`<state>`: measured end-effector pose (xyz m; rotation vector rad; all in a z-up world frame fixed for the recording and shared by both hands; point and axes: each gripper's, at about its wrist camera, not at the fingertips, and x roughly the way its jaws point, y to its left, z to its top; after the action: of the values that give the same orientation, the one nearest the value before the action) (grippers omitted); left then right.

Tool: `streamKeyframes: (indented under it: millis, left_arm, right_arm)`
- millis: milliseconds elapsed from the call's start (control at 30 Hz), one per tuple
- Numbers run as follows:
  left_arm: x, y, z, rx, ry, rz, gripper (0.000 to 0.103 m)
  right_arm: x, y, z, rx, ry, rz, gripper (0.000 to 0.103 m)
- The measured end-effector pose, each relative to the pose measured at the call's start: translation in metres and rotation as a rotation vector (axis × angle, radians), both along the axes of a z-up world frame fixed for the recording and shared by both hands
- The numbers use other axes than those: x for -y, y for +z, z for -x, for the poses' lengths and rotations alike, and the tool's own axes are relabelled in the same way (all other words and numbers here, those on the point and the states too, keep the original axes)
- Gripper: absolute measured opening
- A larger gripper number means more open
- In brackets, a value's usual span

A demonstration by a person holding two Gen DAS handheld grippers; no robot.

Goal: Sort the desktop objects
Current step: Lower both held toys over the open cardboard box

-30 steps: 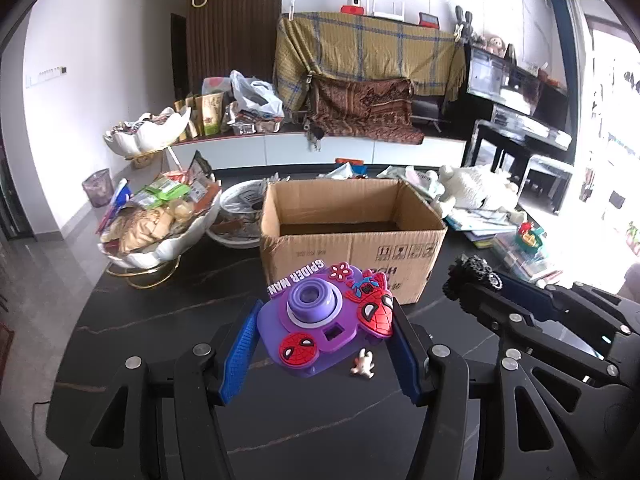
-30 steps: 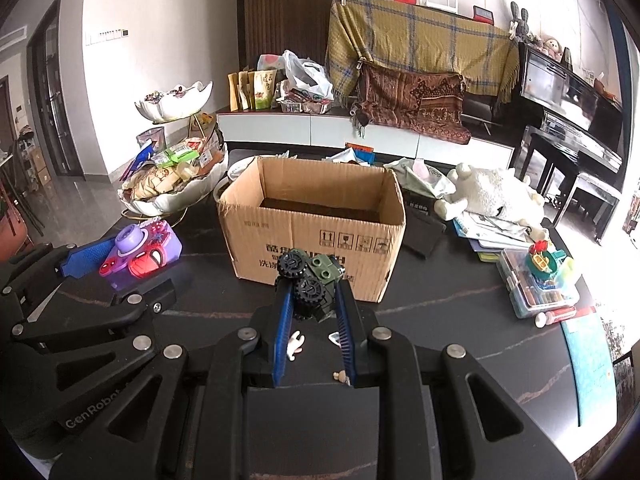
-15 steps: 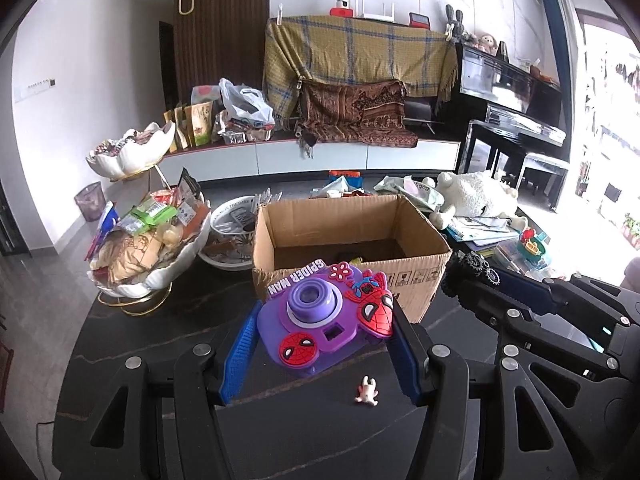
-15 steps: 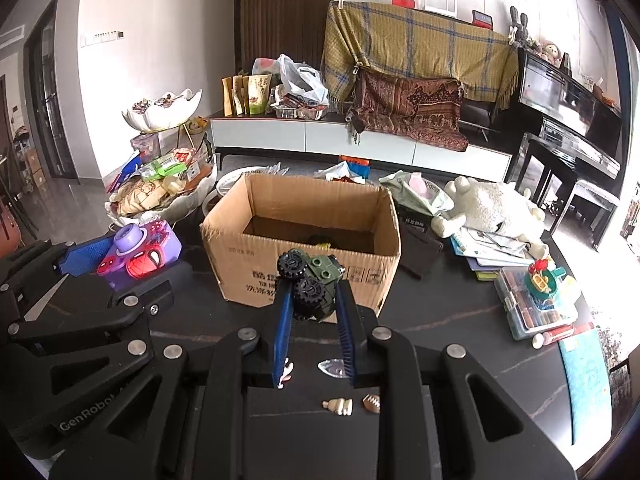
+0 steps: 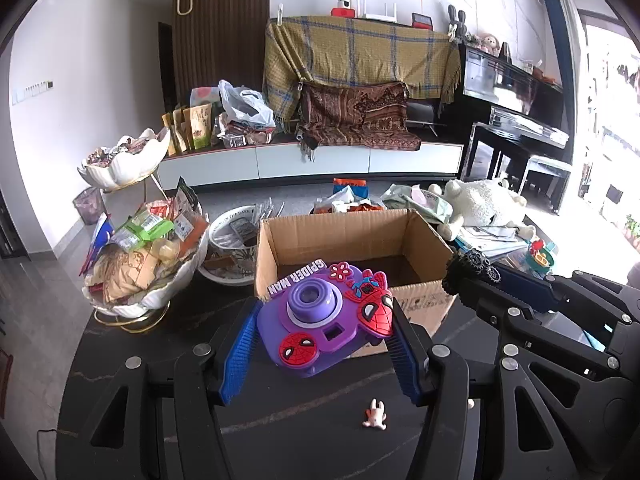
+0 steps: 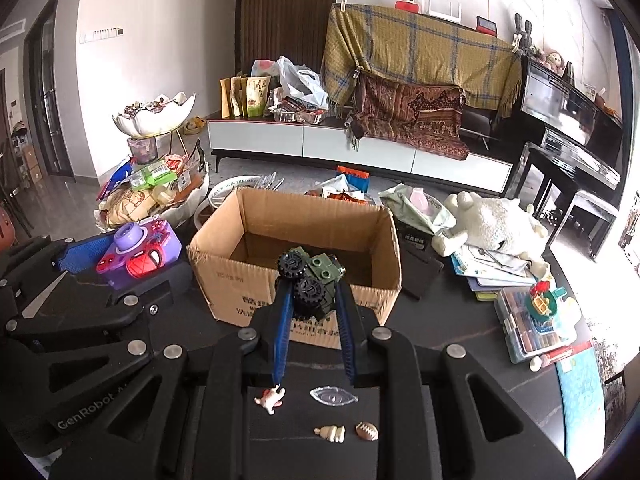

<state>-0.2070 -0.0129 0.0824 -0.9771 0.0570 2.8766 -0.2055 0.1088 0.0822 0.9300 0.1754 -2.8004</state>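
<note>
Grippers have risen, toy camera (image 5: pixel 326 322) and toy truck (image 6: pixel 314 286) nearer cardboard box (image 6: pixel 296 296).

You could not see most of the box (image 6: pixel 296 248) floor; its near wall and the truck (image 6: pixel 314 284) in your right tool (image 6: pixel 312 300) hid it. The camera (image 5: pixel 324 316) in your left tool (image 5: pixel 320 344) covered part of the box front, and its print was too small to read. The bowl (image 5: pixel 230 240) sat half behind the box. The bench (image 5: pixel 304 420) was cut off by both tool bodies.
</note>
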Motion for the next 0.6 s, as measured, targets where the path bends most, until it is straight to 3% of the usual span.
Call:
streamKeyframes:
  millis: [600]
  left_arm:
    - [-0.005, -0.016, 0.063, 0.027, 0.003, 0.003, 0.056]
  right_arm:
    - [-0.002, -0.014, 0.065, 0.032, 0.012, -0.006, 0.019]
